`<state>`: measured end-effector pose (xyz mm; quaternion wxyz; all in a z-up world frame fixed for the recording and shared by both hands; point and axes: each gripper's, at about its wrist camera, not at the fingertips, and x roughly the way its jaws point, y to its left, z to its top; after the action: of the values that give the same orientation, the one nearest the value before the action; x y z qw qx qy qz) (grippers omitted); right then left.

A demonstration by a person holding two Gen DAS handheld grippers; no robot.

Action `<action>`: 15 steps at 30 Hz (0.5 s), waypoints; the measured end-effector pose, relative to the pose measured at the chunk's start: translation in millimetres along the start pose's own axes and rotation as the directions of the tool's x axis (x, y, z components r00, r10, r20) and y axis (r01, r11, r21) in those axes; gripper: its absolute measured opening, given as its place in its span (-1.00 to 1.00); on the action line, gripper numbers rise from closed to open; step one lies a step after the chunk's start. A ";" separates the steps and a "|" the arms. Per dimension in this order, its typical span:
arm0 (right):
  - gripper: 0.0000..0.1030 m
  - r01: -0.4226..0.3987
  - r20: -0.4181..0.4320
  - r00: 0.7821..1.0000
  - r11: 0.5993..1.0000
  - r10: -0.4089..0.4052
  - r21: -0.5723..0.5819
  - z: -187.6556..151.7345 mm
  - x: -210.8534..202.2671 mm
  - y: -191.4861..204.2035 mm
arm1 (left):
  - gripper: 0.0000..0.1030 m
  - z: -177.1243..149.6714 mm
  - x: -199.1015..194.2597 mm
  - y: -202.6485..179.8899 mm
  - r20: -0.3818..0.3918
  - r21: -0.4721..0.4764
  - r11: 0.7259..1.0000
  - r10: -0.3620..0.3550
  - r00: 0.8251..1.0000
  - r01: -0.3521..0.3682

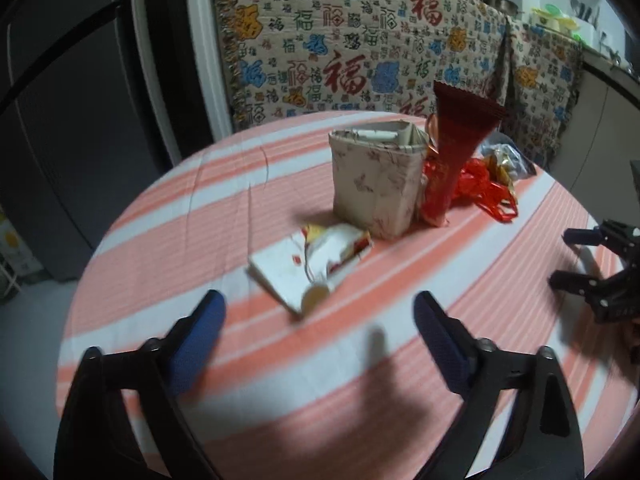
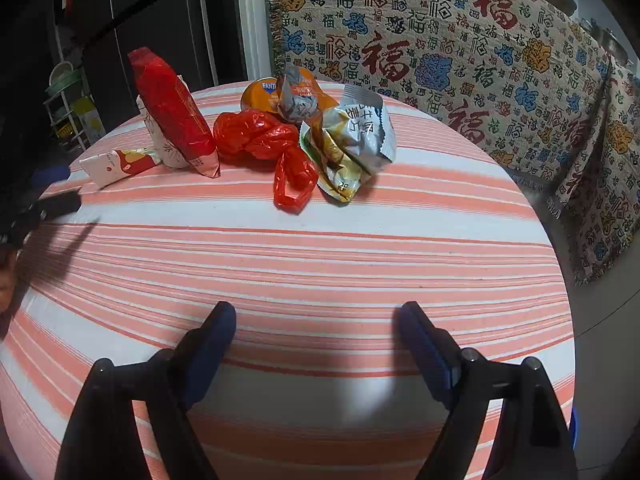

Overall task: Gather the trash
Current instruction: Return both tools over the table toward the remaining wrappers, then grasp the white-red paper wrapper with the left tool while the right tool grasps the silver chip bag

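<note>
The left gripper has its jaws spread and empty, with the flat white carton lying just ahead on the striped surface, its long axis slanting across the gap. The right gripper, also spread and empty, sits well back from the wrappers, so the left looks nearer to trash.

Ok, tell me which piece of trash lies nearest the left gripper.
The flattened white carton with the red and yellow print. It lies on its side just ahead of the open left gripper, while the beige bag and tall red packet stand farther back.
</note>
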<state>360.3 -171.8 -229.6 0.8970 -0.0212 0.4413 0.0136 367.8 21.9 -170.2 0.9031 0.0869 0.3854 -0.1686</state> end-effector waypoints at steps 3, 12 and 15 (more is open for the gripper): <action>0.68 0.000 0.000 1.000 1.000 0.000 0.000 0.1 0.1 0.3 | 0.37 7.7 17.6 0.0 -0.021 0.024 1.000 -0.001 1.000 0.001; 0.68 0.000 0.000 1.000 1.000 0.000 0.000 0.1 0.0 0.4 | -0.84 -7.8 1.2 -27.5 -0.065 -0.061 0.997 -0.052 0.997 0.048; 0.68 -0.002 0.001 1.000 1.000 0.002 0.002 1.4 0.9 0.6 | -0.84 -21.1 -14.4 -41.2 -0.102 -0.134 0.990 -0.061 0.993 0.047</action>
<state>361.9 -171.2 -229.5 0.8972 -0.0196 0.4410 0.0141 329.1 -6.9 -175.5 0.8803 0.0257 0.4450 -0.1624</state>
